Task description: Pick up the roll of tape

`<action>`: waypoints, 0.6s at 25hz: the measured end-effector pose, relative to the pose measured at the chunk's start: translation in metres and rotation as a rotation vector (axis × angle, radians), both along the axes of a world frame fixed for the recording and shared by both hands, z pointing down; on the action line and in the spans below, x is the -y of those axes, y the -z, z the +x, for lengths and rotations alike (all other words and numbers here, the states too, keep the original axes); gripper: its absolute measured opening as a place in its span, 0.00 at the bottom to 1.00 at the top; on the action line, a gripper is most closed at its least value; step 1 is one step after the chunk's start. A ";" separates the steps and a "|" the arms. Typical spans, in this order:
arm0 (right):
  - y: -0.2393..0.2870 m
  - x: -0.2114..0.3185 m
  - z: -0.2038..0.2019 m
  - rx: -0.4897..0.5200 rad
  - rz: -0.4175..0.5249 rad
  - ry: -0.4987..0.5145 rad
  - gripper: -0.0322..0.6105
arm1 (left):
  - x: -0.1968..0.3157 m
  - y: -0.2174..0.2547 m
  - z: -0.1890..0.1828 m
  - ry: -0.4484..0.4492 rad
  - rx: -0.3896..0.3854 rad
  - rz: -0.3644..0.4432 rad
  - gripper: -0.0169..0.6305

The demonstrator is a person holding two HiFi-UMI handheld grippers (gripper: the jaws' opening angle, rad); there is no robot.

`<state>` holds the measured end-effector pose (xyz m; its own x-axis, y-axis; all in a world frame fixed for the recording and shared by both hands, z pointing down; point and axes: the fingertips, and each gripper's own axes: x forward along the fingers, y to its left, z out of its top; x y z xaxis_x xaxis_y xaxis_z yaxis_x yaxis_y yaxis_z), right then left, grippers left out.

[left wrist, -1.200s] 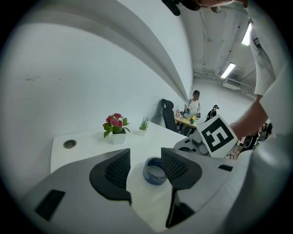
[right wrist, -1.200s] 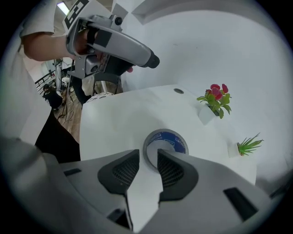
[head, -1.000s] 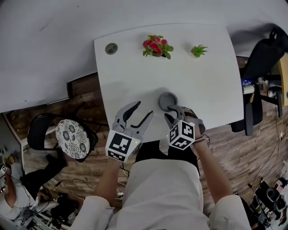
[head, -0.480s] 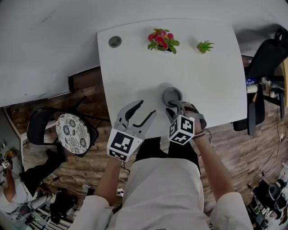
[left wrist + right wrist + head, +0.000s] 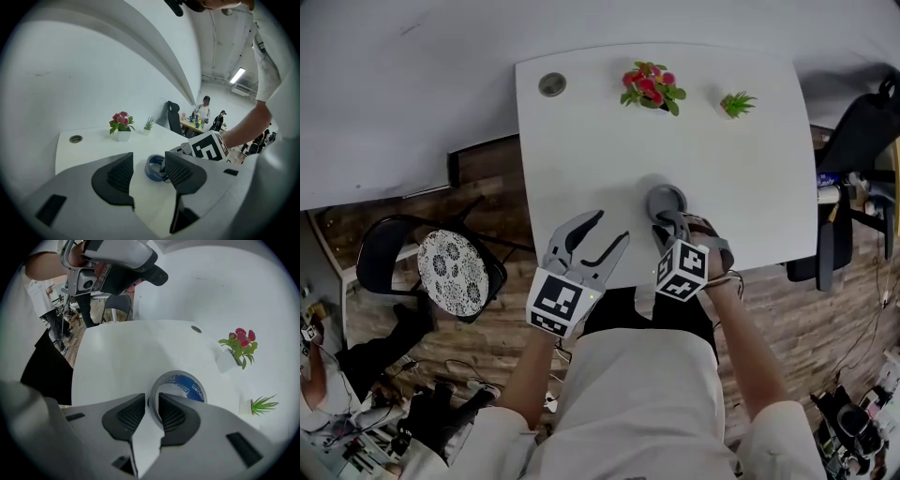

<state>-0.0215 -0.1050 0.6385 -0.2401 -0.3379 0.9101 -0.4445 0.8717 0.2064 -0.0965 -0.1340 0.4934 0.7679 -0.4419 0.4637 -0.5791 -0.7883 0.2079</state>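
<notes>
The roll of tape (image 5: 654,199), grey outside and blue inside, lies flat on the white table (image 5: 741,178) near its front edge. My right gripper (image 5: 664,223) points steeply down at the roll's near side. In the right gripper view the roll's (image 5: 194,389) near wall stands between the two pads of that gripper (image 5: 151,401), and its jaws are closing with a thin gap still showing. My left gripper (image 5: 611,228) hovers open to the left of the roll with nothing between its fingers. From the left gripper view the roll (image 5: 152,167) sits just beyond that gripper's (image 5: 149,159) tips.
A pot of red flowers (image 5: 651,86), a small green plant (image 5: 738,103) and a round cable grommet (image 5: 551,84) sit along the table's far side. A chair with a patterned cushion (image 5: 450,272) stands left of the table, a black office chair (image 5: 853,141) at its right.
My right gripper's jaws have narrowed around the near wall of the roll. Both hands stay where they were; the roll has not moved.
</notes>
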 end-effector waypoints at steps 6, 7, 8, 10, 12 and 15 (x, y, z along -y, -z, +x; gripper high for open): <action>-0.001 0.001 0.000 -0.015 0.011 0.005 0.19 | 0.000 0.001 0.000 -0.002 0.002 0.002 0.36; -0.001 0.000 0.000 -0.018 0.016 0.007 0.19 | 0.000 0.001 0.000 0.000 0.002 0.001 0.36; -0.001 0.000 0.000 -0.023 0.022 0.010 0.19 | 0.000 0.001 -0.001 0.002 0.002 0.000 0.36; -0.002 0.000 0.000 -0.032 0.033 0.014 0.19 | -0.001 0.001 -0.001 0.002 0.002 -0.001 0.36; -0.001 0.001 0.000 -0.036 0.035 0.011 0.18 | -0.001 0.001 -0.001 0.001 0.000 -0.001 0.36; -0.001 0.000 0.000 -0.043 0.030 0.013 0.17 | -0.002 0.001 -0.001 0.002 -0.001 -0.002 0.36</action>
